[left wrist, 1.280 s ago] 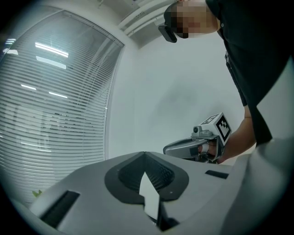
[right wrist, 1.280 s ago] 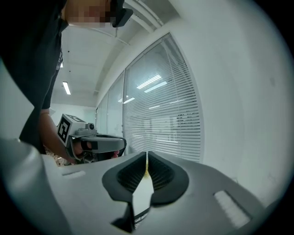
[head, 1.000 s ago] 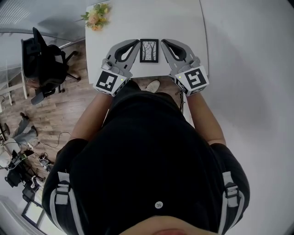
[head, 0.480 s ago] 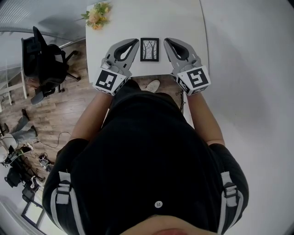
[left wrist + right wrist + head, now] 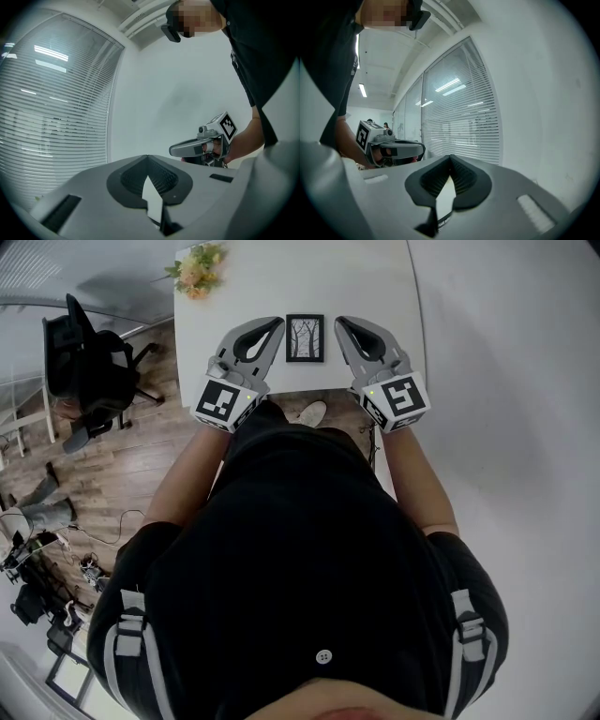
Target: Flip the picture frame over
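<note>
A small black picture frame (image 5: 305,338) lies flat on the white table (image 5: 281,282), picture side up, showing bare trees. My left gripper (image 5: 277,324) lies just left of the frame and my right gripper (image 5: 340,322) just right of it. Both point away from me and neither touches the frame. Each gripper is shut with nothing between its jaws. The left gripper view shows its own jaws (image 5: 147,157) meeting at the tips, with the right gripper (image 5: 199,147) beyond. In the right gripper view its jaws (image 5: 450,157) are closed too, and the left gripper (image 5: 396,149) appears opposite. Neither gripper view shows the frame.
A bunch of orange and yellow flowers (image 5: 197,273) lies at the table's far left corner. A black office chair (image 5: 89,371) stands on the wooden floor to the left. The table's near edge runs just under my hands. Window blinds (image 5: 51,122) fill the left side.
</note>
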Available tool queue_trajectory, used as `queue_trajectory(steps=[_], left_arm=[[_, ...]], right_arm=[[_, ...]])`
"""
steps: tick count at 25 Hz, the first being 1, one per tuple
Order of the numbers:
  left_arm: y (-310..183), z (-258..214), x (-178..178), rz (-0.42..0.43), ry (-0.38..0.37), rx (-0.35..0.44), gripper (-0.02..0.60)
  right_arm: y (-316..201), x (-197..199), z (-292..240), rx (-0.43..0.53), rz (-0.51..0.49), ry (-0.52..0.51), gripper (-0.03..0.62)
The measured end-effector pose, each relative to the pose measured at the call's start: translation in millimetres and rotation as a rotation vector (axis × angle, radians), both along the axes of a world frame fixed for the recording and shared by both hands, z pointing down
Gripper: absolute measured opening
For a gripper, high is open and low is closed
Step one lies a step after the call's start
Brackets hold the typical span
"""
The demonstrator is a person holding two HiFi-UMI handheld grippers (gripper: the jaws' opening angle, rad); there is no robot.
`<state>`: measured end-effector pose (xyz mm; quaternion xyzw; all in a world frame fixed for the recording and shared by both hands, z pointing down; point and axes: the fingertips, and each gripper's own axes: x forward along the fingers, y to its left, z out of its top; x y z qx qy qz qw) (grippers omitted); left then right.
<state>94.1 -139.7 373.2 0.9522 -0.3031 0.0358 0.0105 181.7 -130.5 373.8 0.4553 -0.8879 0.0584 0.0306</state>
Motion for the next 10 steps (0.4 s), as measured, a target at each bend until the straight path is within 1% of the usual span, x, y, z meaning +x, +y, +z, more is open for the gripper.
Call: queue_trajectory(steps=[10], left_arm=[[2.8, 1.2, -1.9, -0.001, 0.003, -0.002, 0.005]], right_arm=[[4.9, -0.4, 2.0, -0.003, 0.008, 0.003, 0.011]])
